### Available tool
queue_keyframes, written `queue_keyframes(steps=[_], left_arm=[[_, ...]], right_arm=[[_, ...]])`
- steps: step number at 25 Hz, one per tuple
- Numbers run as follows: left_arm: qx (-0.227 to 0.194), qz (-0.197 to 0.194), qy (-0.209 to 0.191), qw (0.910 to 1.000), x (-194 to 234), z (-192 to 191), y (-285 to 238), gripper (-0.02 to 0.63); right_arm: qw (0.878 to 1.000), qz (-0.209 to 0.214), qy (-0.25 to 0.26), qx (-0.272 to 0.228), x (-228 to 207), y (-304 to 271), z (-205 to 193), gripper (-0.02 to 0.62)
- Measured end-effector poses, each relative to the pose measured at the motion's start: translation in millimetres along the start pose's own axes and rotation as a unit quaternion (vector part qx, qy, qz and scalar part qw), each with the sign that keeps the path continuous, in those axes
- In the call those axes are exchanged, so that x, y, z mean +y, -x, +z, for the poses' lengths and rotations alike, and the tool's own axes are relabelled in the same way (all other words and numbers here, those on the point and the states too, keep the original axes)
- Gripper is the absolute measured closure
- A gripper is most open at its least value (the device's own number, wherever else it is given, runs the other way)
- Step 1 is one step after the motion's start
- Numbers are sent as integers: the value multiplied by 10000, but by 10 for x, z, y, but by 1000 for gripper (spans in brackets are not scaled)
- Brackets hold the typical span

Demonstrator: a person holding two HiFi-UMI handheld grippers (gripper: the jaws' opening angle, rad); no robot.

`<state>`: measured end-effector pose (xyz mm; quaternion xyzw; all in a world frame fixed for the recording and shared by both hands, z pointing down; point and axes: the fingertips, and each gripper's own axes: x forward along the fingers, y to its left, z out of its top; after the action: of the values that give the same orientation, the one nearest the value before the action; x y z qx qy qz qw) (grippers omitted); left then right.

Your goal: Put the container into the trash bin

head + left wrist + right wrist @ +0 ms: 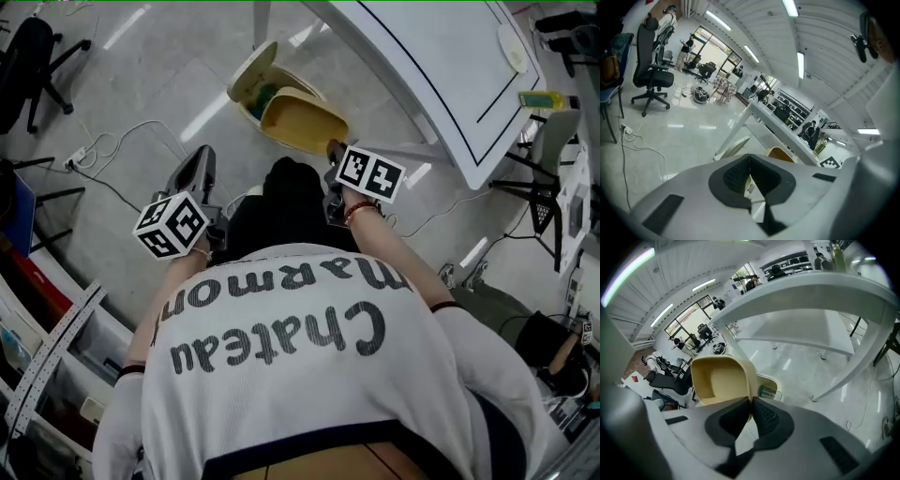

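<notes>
Room: open office with a pale grey polished floor point(159, 84). A white table point(441, 66) fills the upper right of the head view. A black office chair point(37, 56) stands at the upper left, and a white cable point(108, 145) loops across the floor below it.

Person: seen from above, lower half of the head view, in a white shirt point(300, 375) with dark lettering, both arms stretched forward.

Trash bin point(248, 84): cream, upper centre of the head view, lid raised. In the right gripper view it shows just behind and to the right of the container.

Container point(302, 122): beige, open-topped and empty, tilted. It sits in the upper centre of the head view, overlapping the bin's lower right edge. Whether the two touch cannot be told.

Right gripper point(333, 152): jaws clamped on the container's near wall. In the right gripper view the container's open mouth point(719, 380) faces the camera.

Left gripper point(192, 173): left of centre, held over bare floor well apart from the bin. Its jaws are pressed together with nothing between them point(750, 164).
</notes>
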<state>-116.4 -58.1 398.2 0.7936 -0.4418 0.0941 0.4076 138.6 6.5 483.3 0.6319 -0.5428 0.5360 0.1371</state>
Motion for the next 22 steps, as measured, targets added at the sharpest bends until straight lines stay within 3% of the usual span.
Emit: queue_keyframes(steps=[10,22], left_arm=[[708,440,353,9959,149,-680,-588,581],[794,977,736,9893,705,-1210,-958,581]], right_arm=[[9957,-110,398,825,-571,-1072,78,555],[9838,-478,1147,1290,-860,-2373,137,555]])
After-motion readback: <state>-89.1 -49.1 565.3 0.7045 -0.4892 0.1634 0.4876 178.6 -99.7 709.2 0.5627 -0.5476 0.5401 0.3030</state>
